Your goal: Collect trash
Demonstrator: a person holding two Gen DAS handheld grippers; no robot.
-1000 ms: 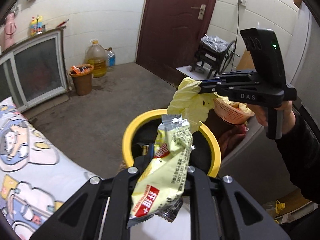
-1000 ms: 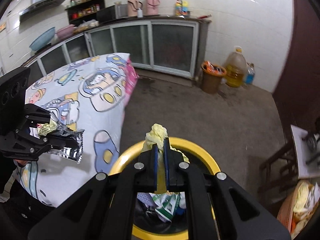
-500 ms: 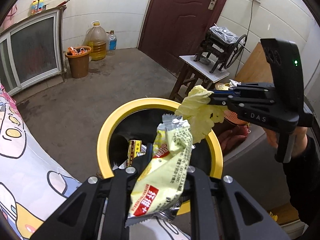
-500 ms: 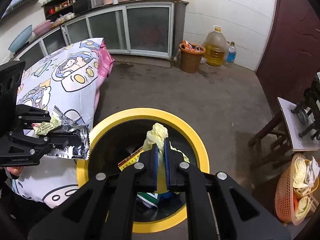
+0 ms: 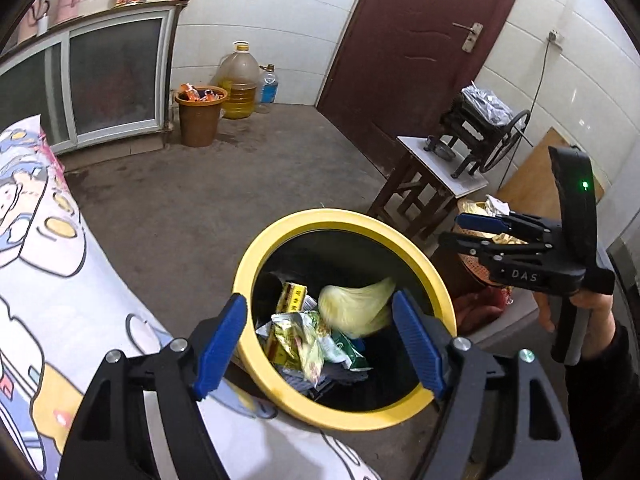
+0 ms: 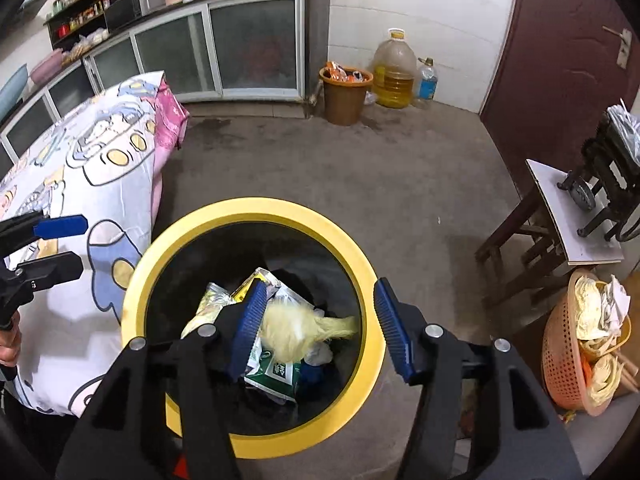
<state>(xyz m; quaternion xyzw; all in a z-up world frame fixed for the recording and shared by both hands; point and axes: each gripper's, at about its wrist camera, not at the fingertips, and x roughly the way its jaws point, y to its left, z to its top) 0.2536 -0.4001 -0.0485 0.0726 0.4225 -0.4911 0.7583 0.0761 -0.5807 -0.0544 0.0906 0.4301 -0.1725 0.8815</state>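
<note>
Two sets of tongs hang over a yellow-rimmed bin (image 5: 436,280) on the concrete floor. Left tongs (image 5: 320,340) and right tongs (image 6: 318,330) are both opening, nothing pinched between their blue pads. Inside the bin lie a pale yellow crumpled wad (image 6: 296,330), a yellow snack wrapper (image 5: 300,344) and other packets. Just beside the bin's left side hangs a cartoon-print cloth (image 6: 100,168). Nearby on the right stand a wooden stool (image 6: 548,224) and an orange basket (image 6: 568,360); a brown bucket (image 6: 346,94) and an oil jug (image 6: 394,74) sit well apart by the wall.
</note>
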